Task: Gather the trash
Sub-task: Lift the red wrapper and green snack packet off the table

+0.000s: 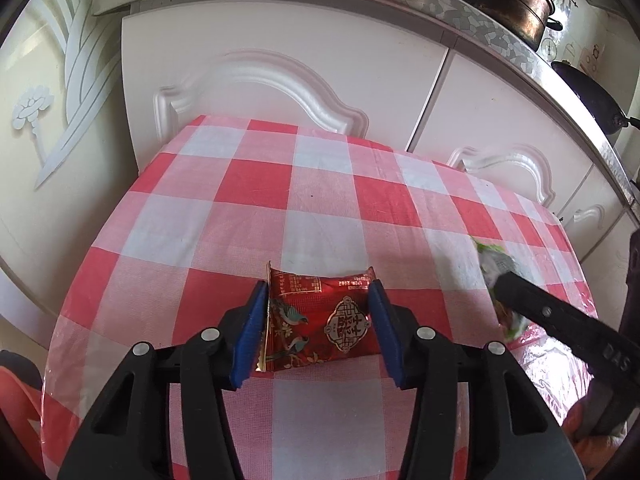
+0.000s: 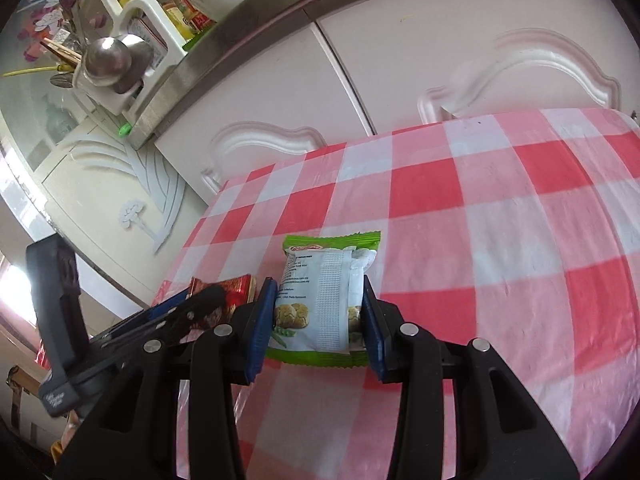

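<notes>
A red snack wrapper [image 1: 320,318] with birds and a gold emblem lies on the red-and-white checked tablecloth [image 1: 256,216]. My left gripper [image 1: 319,300] straddles it, its blue pads [image 1: 256,328] touching both of the wrapper's ends. A green-and-white biscuit packet [image 2: 320,300] lies on the same cloth. My right gripper [image 2: 319,298] straddles it, pads [image 2: 264,320] against its sides. The packet shows blurred in the left wrist view [image 1: 494,264] under the right gripper [image 1: 504,280]. The red wrapper [image 2: 236,292] and left gripper [image 2: 192,306] show at the left of the right wrist view.
White cabinet doors [image 1: 280,80] stand just behind the table's far edge. Above them a steel-edged counter [image 2: 208,52] holds a utensil rack [image 2: 116,56], bottles and pots [image 1: 508,4]. The table's left edge [image 2: 188,240] drops off beside a glass door.
</notes>
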Demonstrator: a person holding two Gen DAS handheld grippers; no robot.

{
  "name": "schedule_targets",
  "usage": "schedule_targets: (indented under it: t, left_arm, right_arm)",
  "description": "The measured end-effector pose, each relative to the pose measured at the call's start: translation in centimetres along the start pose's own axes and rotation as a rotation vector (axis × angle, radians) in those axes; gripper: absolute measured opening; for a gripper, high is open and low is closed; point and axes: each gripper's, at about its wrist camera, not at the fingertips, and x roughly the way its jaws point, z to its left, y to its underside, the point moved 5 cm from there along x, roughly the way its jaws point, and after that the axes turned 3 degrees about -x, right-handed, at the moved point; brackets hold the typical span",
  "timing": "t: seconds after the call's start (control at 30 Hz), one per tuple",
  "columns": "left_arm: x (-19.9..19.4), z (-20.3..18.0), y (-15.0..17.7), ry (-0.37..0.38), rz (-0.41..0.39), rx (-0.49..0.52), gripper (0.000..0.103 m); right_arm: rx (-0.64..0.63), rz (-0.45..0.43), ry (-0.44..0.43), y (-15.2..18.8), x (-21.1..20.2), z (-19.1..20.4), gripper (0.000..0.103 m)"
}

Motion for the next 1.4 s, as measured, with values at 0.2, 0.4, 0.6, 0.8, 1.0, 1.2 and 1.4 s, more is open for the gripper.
schedule_targets:
  t: [0.2,0.4,0.6,0.8,1.0,1.2,1.4]
  left_arm:
    - [0.0,-0.2,0.2,0.010,0.011,0.012,0.053]
    - [0.4,-1.1,0.5,0.029,0.040,0.053,0.074]
    - [0.7,-1.8,0.7,0.021,0.051,0.083,0.079]
    - [0.5,-1.9,0.7,0.022,0.044,0.087,0.062]
    - [0.3,-2.1,0.8,0.025,0.041,0.103,0.055]
    - [-0.1,-2.4,0.9,0.021,0.033,0.109,0.051]
    - [-1.1,-2.5,1.4,0.040,0.024,0.095,0.045]
  right_arm:
    - [-0.007,-0.021,-0.023,0.5,-0.8,0.3,0.042]
    - [-0.035,-0.024,-0.034,0.6,-0.9,0.6,0.042]
    - [-0.028,-0.024,-0.041,0.6,-0.9,0.4,0.042]
    - [-0.032,-0.018,-0.041,0.6,-0.8,0.6,0.042]
    - [-0.031,-0.019,-0.040,0.6,-0.8,0.5,0.042]
    - [-0.030,-0.021,-0.041,0.6,-0.9,0.6,0.042]
    - [-0.033,-0.034,-0.049,0.6,-1.2,0.8,0.042]
